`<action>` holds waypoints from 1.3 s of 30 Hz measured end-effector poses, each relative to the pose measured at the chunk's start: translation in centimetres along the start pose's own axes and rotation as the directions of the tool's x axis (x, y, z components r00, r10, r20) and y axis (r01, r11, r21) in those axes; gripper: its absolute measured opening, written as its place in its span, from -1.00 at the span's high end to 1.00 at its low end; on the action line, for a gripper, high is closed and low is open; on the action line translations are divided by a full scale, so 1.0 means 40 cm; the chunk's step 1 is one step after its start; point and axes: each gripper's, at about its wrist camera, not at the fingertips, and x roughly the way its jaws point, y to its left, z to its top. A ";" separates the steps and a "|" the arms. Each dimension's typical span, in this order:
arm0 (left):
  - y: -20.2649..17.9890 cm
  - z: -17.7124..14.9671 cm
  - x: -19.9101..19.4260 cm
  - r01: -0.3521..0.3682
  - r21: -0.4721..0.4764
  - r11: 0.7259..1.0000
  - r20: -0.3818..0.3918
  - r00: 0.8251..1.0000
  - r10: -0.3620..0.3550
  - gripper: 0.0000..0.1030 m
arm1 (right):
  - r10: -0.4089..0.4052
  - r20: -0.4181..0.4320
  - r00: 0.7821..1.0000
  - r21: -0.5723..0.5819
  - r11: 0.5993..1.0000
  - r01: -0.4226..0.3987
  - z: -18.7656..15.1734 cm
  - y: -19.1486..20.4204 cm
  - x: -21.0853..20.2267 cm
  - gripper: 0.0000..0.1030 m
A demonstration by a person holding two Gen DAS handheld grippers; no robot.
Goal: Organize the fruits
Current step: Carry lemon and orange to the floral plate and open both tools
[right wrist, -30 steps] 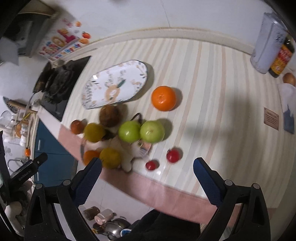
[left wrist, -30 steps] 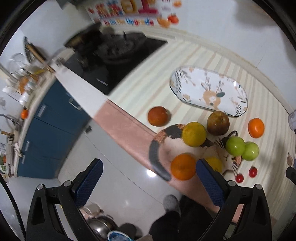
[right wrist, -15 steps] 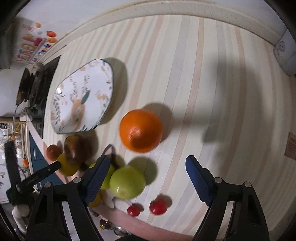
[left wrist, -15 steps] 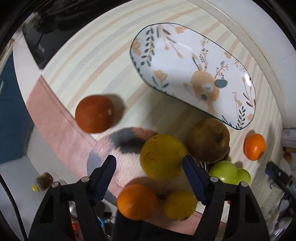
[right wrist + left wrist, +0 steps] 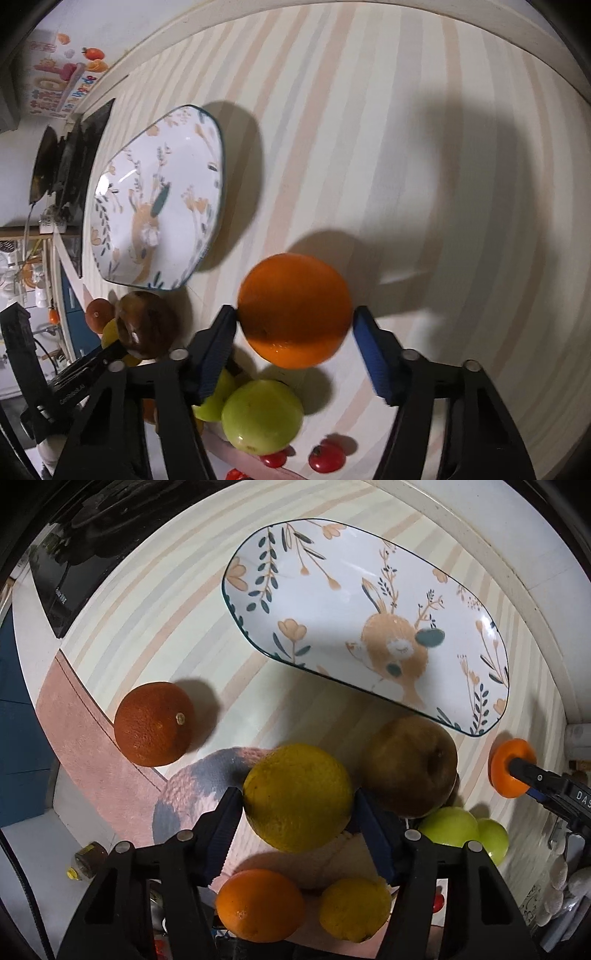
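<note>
My left gripper [image 5: 298, 805] is closed around a large yellow citrus [image 5: 297, 797]; both blue pads touch its sides. My right gripper [image 5: 294, 325] straddles an orange [image 5: 294, 310]; the left pad touches it, the right pad stands just beside it. The patterned oval plate [image 5: 369, 624] lies empty beyond the fruit; it also shows in the right wrist view [image 5: 159, 195]. A brown pear [image 5: 410, 766], a dark orange [image 5: 154, 723], an orange [image 5: 260, 904], a lemon [image 5: 354, 908] and two green apples [image 5: 448, 829] lie around.
A black cooktop [image 5: 74, 554] sits at the far left of the striped counter. Small red tomatoes [image 5: 327, 458] lie near the counter's front edge. A cat-shaped mat [image 5: 195, 794] lies under the fruit. The wall edge runs behind the plate.
Both grippers came down toward the counter. The left one narrowed onto the yellow citrus; the right one closed in around the orange.
</note>
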 end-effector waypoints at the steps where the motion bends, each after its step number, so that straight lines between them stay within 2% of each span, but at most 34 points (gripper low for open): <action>1: 0.001 0.000 0.000 -0.008 0.001 1.000 0.004 1.000 0.008 -0.17 | -0.015 0.007 1.000 -0.018 1.000 0.015 0.002 0.011 0.000 -0.26; 3: 0.000 -0.004 -0.014 -0.034 0.013 0.999 0.025 0.999 0.034 -0.17 | -0.029 0.012 0.999 -0.038 0.999 0.030 0.001 0.019 -0.001 -0.25; 9: -0.013 0.026 -0.111 -0.040 0.037 0.999 0.090 0.995 0.036 -0.16 | -0.026 0.027 0.999 -0.077 0.997 0.028 -0.016 0.038 -0.027 -0.24; 13: -0.036 0.052 -0.209 0.003 0.066 0.998 0.158 0.987 -0.013 -0.16 | 0.030 0.056 0.998 -0.104 0.994 -0.024 -0.020 0.078 -0.075 -0.24; 16: -0.085 0.113 -0.258 0.039 0.103 0.994 0.192 0.980 -0.058 -0.16 | 0.082 0.075 0.994 -0.139 0.988 -0.071 0.000 0.132 -0.104 -0.24; 18: -0.106 0.174 -0.247 0.061 0.120 0.991 0.190 0.978 -0.083 -0.17 | 0.097 0.081 0.992 -0.161 0.983 -0.083 0.027 0.166 -0.105 -0.24; 21: -0.136 0.279 -0.191 0.055 0.135 0.989 0.159 0.984 -0.076 -0.17 | 0.091 0.092 0.992 -0.193 0.979 -0.072 0.085 0.214 -0.079 -0.24; 27: -0.140 0.421 -0.042 0.090 0.095 0.991 0.014 0.996 -0.091 -0.17 | 0.096 0.048 0.994 -0.190 0.978 -0.085 0.199 0.269 0.026 -0.24; 34: -0.128 0.469 0.026 0.182 0.019 0.983 -0.079 0.980 -0.180 -0.17 | 0.139 0.002 0.990 -0.203 0.970 -0.135 0.268 0.317 0.086 -0.24; 39: -0.149 0.482 0.029 0.165 0.031 0.986 -0.091 0.983 -0.162 -0.18 | 0.133 -0.019 0.991 -0.201 0.970 -0.135 0.272 0.303 0.085 -0.25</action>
